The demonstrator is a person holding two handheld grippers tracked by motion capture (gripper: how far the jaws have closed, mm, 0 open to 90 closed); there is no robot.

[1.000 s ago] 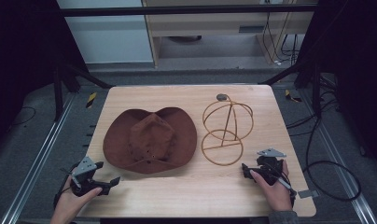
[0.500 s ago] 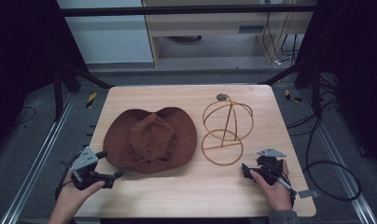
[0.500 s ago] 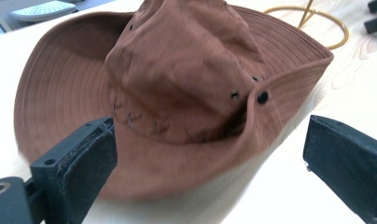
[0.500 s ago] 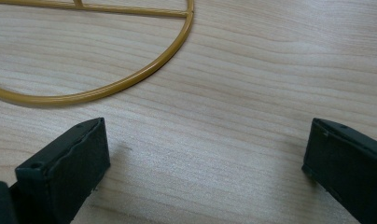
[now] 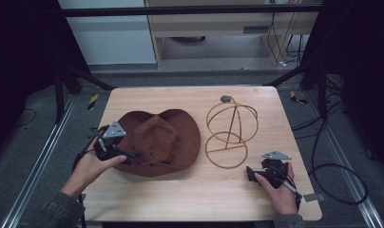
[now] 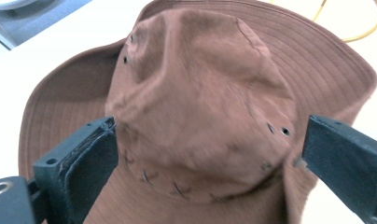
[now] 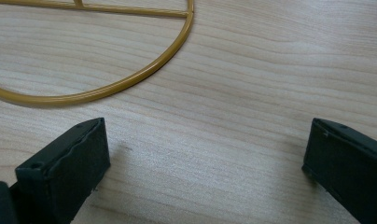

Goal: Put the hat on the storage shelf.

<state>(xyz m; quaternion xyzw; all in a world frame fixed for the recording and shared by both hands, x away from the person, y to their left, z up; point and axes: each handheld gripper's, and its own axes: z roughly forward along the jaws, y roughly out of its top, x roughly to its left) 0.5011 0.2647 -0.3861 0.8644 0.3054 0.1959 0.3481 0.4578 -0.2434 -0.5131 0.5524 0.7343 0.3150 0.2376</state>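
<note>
A brown wide-brimmed hat (image 5: 157, 140) lies crown up on the left half of the wooden table (image 5: 190, 199). To its right stands a gold wire hat stand (image 5: 230, 130). My left gripper (image 5: 132, 155) hovers over the hat's left brim and points at the crown. In the left gripper view its jaws stand wide apart on either side of the crown (image 6: 200, 84), so the left gripper (image 6: 200, 154) is open and holds nothing. My right gripper (image 5: 251, 174) rests near the front right of the table, just short of the stand's base ring (image 7: 107, 88). The right gripper (image 7: 205, 158) is open over bare wood.
A dark metal frame and floor rails surround the table. Cables trail on the floor at the right (image 5: 332, 166). A white cabinet and a shelf unit (image 5: 218, 28) stand beyond the far edge. Bare wood runs along the front of the table.
My left gripper has moved from the table's front left corner forward and to the right, onto the hat's left brim. The right gripper, hat and stand have stayed put.
</note>
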